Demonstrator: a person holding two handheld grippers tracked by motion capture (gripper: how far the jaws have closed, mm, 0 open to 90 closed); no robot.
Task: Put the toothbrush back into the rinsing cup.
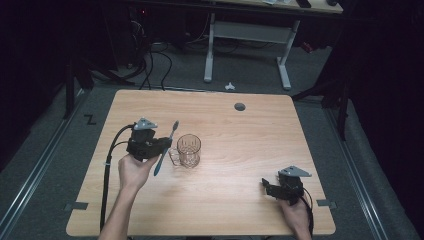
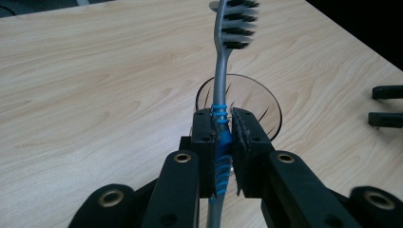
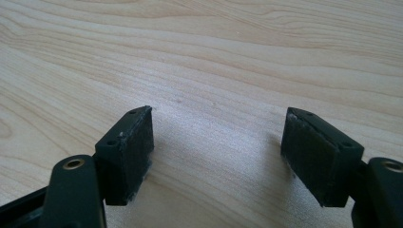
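A grey and blue toothbrush (image 1: pixel 167 145) is clamped in my left gripper (image 1: pixel 163 146), which is shut on its blue-ribbed handle (image 2: pixel 221 142). The bristle head (image 2: pixel 238 21) points away from me and up. Just beyond the jaws stands a clear glass cup (image 1: pixel 188 150), its round rim (image 2: pixel 271 102) showing behind the brush. My right gripper (image 1: pixel 267 188) rests low at the table's front right, its jaws wide open with bare wood between the pads (image 3: pixel 130 152).
The light wooden table (image 1: pixel 240 135) has a round grommet hole (image 1: pixel 240 106) near its far edge. A white desk frame (image 1: pixel 247 45) and cables stand on the dark floor behind. My right gripper's jaw tips (image 2: pixel 386 105) show at the left gripper view's right edge.
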